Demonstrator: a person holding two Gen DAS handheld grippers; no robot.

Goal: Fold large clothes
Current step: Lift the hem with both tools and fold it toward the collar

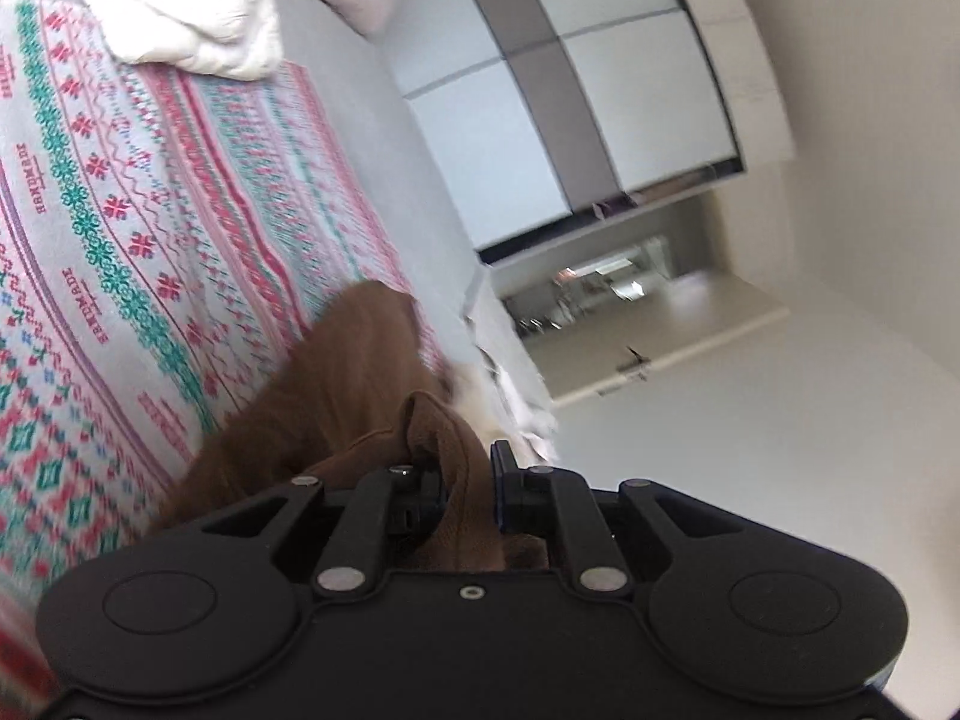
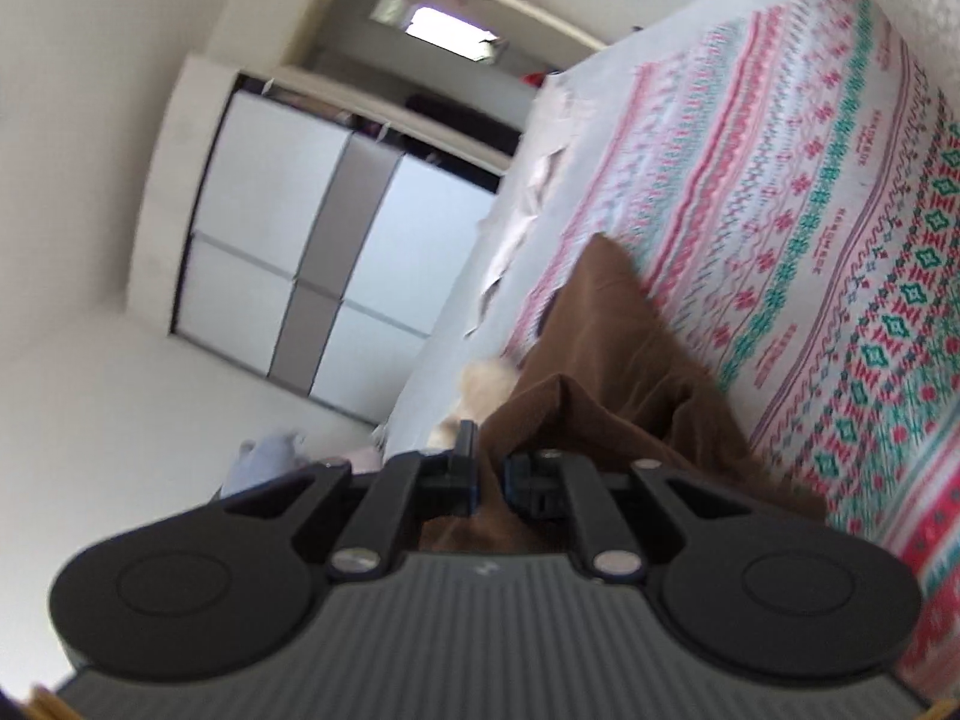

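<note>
The left gripper (image 1: 467, 468), black with two blue-edged fingers, is pinched on a bunched fold of the brown cloth garment (image 1: 336, 384), which fills the narrow gap between its jaws and humps up just past the tips. From that pinch the soft brown fabric trails away, in the left wrist view, to the upper left, and rests on the patterned bedspread (image 1: 150, 192), a pale woven cover with bands of pink, red and teal stitch-like motifs and small red lettering. The right gripper (image 2: 489, 468), of the same black build on a ribbed grey body, is likewise pressed together on a pleat of the same brown garment (image 2: 606, 360); the cloth rises in a ridge from between its jaws and spreads up and to the right across the bedspread (image 2: 840, 210), ending in a pointed corner. Both views are tilted and slightly blurred. At the top of the left wrist view a rumpled white quilt (image 1: 198, 12) lies on the cover. Beyond the edge of the bed stands a tall wardrobe (image 1: 576, 120) with white and grey panels in dark frames, and beside it is an open doorway (image 2: 444, 24) in a plain cream wall.
</note>
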